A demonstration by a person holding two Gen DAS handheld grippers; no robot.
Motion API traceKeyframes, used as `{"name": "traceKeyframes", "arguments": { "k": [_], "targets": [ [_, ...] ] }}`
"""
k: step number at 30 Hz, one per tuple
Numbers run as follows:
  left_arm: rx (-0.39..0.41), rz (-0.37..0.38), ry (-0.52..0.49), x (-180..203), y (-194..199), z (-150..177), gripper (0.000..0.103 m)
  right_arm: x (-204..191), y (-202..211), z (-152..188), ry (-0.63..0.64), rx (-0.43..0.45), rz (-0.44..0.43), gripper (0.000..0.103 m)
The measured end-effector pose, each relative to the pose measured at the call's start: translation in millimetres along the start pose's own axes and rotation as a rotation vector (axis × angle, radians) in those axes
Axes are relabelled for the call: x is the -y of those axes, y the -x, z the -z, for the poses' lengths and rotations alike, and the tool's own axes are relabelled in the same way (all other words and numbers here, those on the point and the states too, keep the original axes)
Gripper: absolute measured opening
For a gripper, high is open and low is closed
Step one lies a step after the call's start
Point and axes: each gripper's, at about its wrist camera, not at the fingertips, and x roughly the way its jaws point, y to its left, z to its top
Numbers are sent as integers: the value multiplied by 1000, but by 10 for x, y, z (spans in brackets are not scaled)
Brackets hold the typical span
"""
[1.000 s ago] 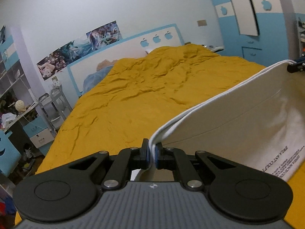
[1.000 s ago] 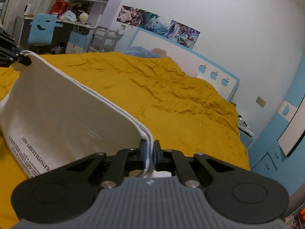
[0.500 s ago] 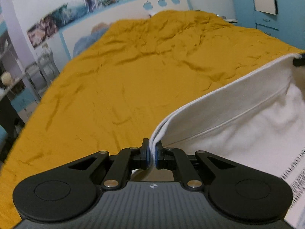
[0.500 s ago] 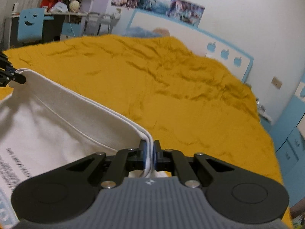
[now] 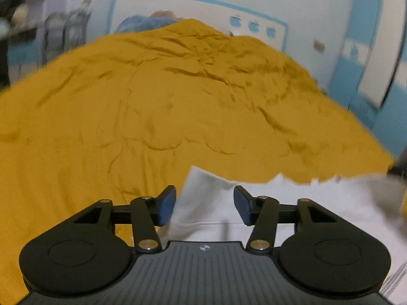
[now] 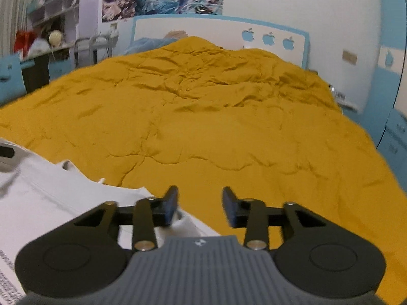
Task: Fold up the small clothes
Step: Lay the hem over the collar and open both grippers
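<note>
Left wrist view first: we see the white garment (image 5: 292, 208) lying flat on the mustard-yellow bedspread (image 5: 152, 106), its upper edge jagged and rumpled, a stitched hem line running across it just ahead of the left gripper (image 5: 204, 207), whose blue-padded fingers (image 5: 166, 207) stand wide apart over the cloth's left corner and hold nothing. In the right wrist view the same garment (image 6: 63, 198) spreads to the lower left, with a strip of grey printed lettering at the far left edge (too blurred for us to read), and the right gripper (image 6: 200, 207) is likewise spread open and empty, its left finger over the cloth's near corner, its right one over bare bedspread (image 6: 229, 127). Half a second ago both grippers were pinched shut on the garment's hem and held it up between them; now we have let it go and it rests on the bed. Beyond the bedspread stand a white headboard (image 6: 218, 29) with blue apple shapes, posters (image 6: 162, 1) above it, and a cluttered desk (image 6: 38, 53) at far left.
</note>
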Motion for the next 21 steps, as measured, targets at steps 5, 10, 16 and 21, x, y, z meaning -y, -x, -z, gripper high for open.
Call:
{"name": "traceKeyframes", "arguments": {
  "k": [5, 10, 16, 21],
  "targets": [
    [-38, 55, 241, -399, -64, 29, 62, 222, -37, 143, -144, -36, -13, 50],
    [-45, 90, 296, -558, -39, 73, 62, 481, 165, 199, -340, 58, -19, 52],
    [-74, 77, 301, -531, -238, 114, 57, 534, 76, 312, -372, -5, -90, 52],
    [-71, 31, 333, -548, -327, 158, 38, 604, -245, 467, -416, -91, -36, 49]
  ]
}}
